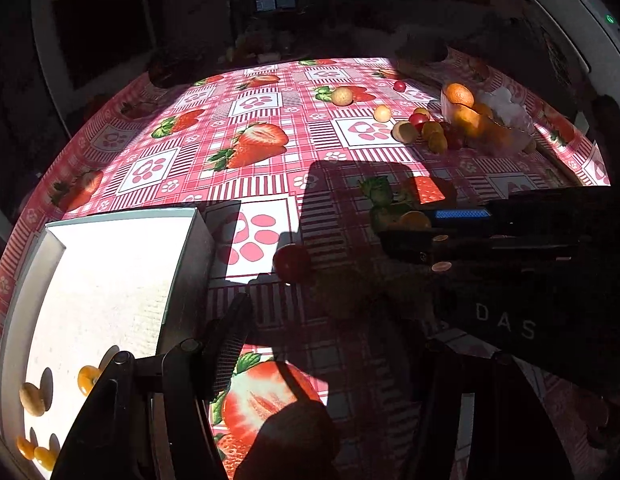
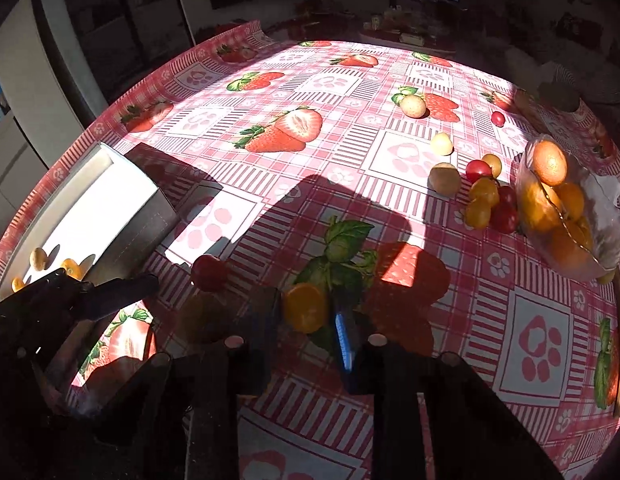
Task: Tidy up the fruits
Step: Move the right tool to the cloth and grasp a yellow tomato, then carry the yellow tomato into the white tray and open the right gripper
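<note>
The table, under a pink strawberry-print tablecloth (image 2: 293, 92), is lying mostly bare and sunlit through its middle, leaving wide open room between the two sides. A white box (image 1: 109, 280) is sitting near the left edge, holding a few small yellow and tan fruits (image 1: 31, 400) in its near corner. A clear bowl of oranges (image 2: 550, 200) is standing near the right edge, with a cluster of red and yellow cherry tomatoes (image 2: 486, 196) just beside it. The right gripper (image 2: 305, 320) is holding its fingers close on either side of a small orange fruit (image 2: 305, 306). A red tomato (image 2: 207, 272) is lying loose in shadow between box and gripper. The left gripper (image 1: 330, 340) is hovering beside the box, fingers spread apart.
</note>
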`<action>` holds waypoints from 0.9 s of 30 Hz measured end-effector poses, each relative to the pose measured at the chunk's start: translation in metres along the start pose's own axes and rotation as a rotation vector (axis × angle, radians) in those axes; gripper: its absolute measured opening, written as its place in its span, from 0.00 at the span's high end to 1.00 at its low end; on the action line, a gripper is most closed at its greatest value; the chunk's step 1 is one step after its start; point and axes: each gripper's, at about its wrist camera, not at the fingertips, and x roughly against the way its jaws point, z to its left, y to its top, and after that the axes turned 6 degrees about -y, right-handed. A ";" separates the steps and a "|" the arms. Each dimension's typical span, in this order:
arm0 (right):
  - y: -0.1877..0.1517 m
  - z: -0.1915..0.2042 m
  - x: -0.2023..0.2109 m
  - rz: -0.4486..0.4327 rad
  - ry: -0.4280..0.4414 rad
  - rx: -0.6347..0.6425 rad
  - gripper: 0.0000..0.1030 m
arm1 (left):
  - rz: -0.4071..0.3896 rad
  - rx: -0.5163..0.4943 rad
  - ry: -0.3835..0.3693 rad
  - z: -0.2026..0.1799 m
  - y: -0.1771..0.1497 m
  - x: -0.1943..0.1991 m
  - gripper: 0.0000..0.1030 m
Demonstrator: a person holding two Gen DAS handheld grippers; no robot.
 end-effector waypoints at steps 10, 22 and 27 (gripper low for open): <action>-0.033 -0.040 0.025 0.024 0.058 -0.213 0.74 | -0.006 -0.001 -0.062 -0.005 -0.003 0.003 0.70; -0.085 -0.034 0.062 0.037 0.088 -0.288 0.73 | 0.022 0.026 -0.100 -0.009 -0.047 0.040 0.70; -0.102 -0.027 0.069 0.053 0.080 -0.298 0.73 | 0.031 0.048 -0.114 -0.006 -0.064 0.056 0.70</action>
